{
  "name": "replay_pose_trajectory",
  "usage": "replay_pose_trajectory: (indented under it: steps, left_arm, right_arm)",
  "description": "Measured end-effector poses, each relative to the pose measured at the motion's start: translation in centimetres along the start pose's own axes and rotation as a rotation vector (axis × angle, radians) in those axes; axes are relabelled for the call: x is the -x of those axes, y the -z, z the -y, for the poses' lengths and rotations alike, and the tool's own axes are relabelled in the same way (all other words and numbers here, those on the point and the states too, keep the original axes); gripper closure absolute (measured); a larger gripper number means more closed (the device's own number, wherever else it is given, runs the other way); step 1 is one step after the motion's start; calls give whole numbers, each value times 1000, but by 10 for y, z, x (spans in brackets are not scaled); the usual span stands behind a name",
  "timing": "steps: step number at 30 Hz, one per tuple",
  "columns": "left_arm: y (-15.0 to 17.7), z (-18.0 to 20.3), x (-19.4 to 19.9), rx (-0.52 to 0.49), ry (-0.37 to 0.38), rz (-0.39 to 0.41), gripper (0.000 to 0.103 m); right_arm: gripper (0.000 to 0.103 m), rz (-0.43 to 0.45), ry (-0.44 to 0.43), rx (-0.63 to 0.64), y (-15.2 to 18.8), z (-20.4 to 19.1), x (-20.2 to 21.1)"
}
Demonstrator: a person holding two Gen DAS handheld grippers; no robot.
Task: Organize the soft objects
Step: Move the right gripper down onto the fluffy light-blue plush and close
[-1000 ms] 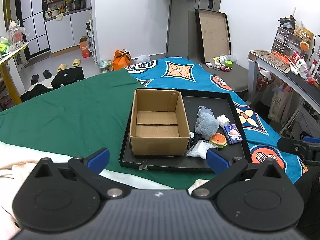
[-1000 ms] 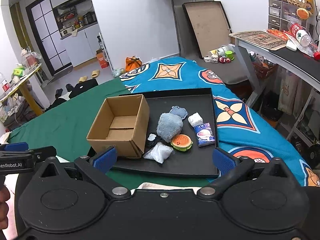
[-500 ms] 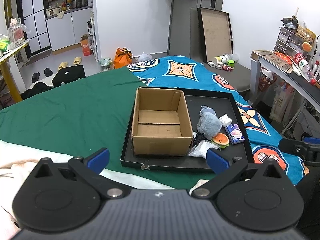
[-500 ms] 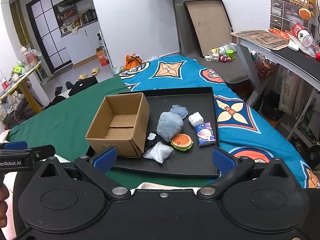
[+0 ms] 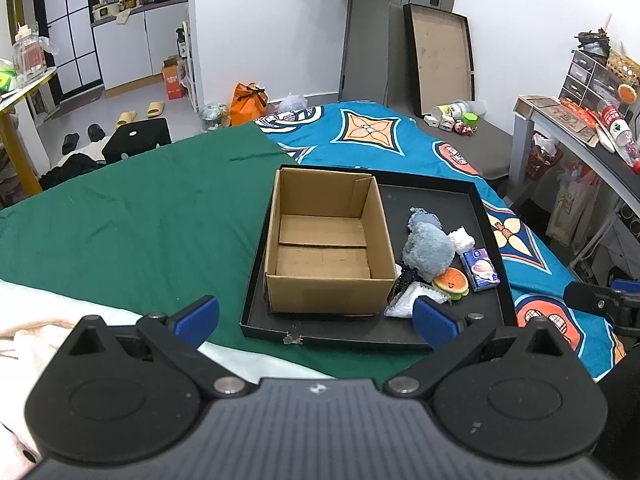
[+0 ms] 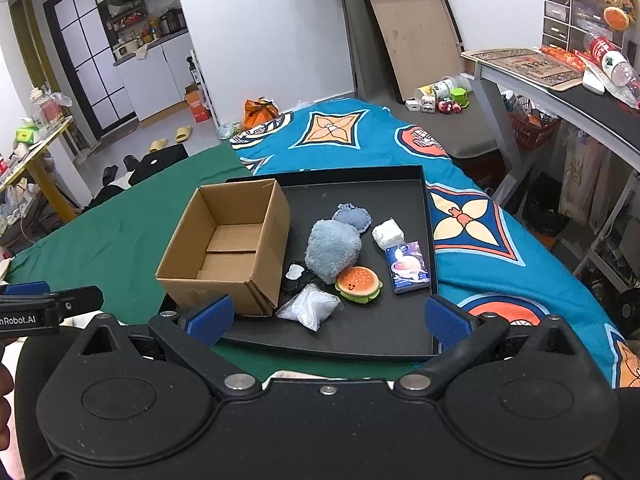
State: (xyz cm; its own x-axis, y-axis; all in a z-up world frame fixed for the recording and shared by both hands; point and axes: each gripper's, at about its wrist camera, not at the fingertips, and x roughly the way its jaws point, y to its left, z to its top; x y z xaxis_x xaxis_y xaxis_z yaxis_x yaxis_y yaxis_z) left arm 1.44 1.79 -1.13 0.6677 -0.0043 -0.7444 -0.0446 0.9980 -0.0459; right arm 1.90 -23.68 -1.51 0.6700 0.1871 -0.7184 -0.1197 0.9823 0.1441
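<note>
An empty open cardboard box (image 5: 326,246) (image 6: 228,256) stands in the left half of a black tray (image 5: 440,196) (image 6: 400,332) on the bed. Right of the box lie a grey-blue plush (image 5: 428,250) (image 6: 332,248), a burger-shaped plush (image 5: 451,282) (image 6: 357,283), a white clear bag (image 6: 310,307), a white wad (image 6: 387,233), a small black item (image 6: 296,278) and a blue tissue pack (image 5: 480,269) (image 6: 410,266). My left gripper (image 5: 316,318) is open and empty, short of the tray's near edge. My right gripper (image 6: 328,318) is open and empty, over the tray's near edge.
The tray lies where a green sheet (image 5: 140,224) meets a blue patterned cover (image 5: 372,136). A desk with clutter (image 6: 560,80) stands at the right. A flat box lid (image 5: 440,64) leans on the far wall. Floor clutter lies beyond the bed.
Both grippers have moved slightly forward toward the tray. Both stay open and empty. Nothing on the tray has moved.
</note>
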Motion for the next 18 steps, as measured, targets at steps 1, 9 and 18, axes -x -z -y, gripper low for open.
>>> replay_pose_trajectory:
  steps: [1, 9, 18]
  left_arm:
    - [-1, -1, -3, 2, -3, -3, 1]
    - [-6, -7, -24, 19, -10, -24, 1]
    - [-14, -17, -50, 39, -43, -47, 1]
  right_arm:
    - [0, -3, -1, -1, -1, 1, -2]
    - [0, -37, 8, -4, -7, 8, -23]
    - [0, -76, 14, -20, -14, 20, -50]
